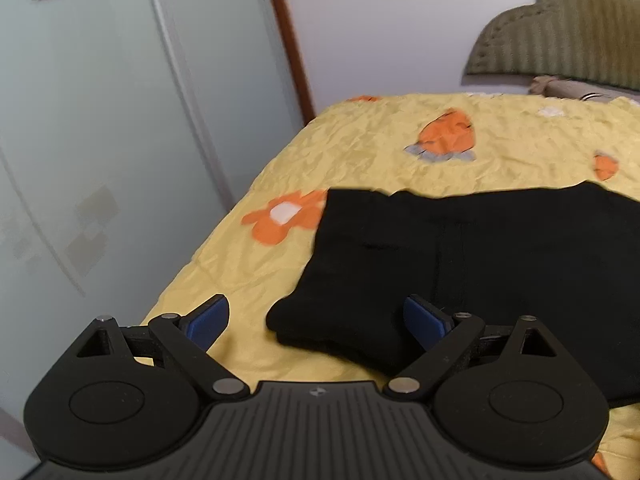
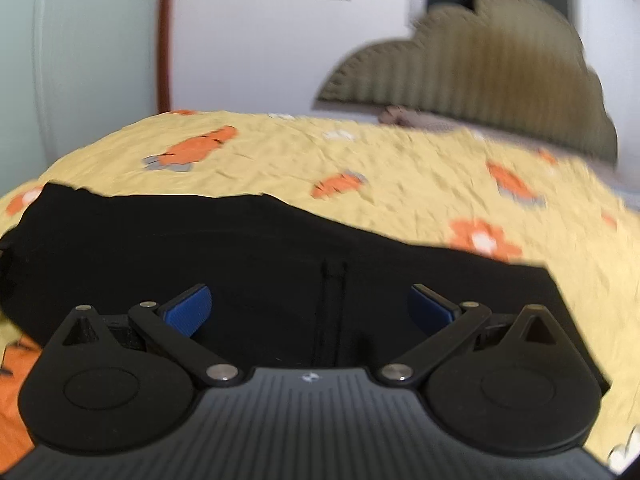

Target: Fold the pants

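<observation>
Black pants [image 1: 460, 256] lie folded in a flat stack on the yellow bedspread [image 1: 360, 148]. My left gripper [image 1: 316, 320] is open and empty, just above the stack's near left corner, with one blue pad over the sheet and the other over the cloth. In the right wrist view the pants [image 2: 260, 256] fill the middle. My right gripper [image 2: 310, 306] is open and empty, hovering over the stack's near edge. The right view is blurred.
The bedspread [image 2: 400, 168] has orange flower and carrot prints. A ribbed olive headboard [image 1: 568, 28] stands at the far end, also in the right wrist view [image 2: 480, 64]. A pale wardrobe door [image 1: 100, 120] runs along the bed's left edge.
</observation>
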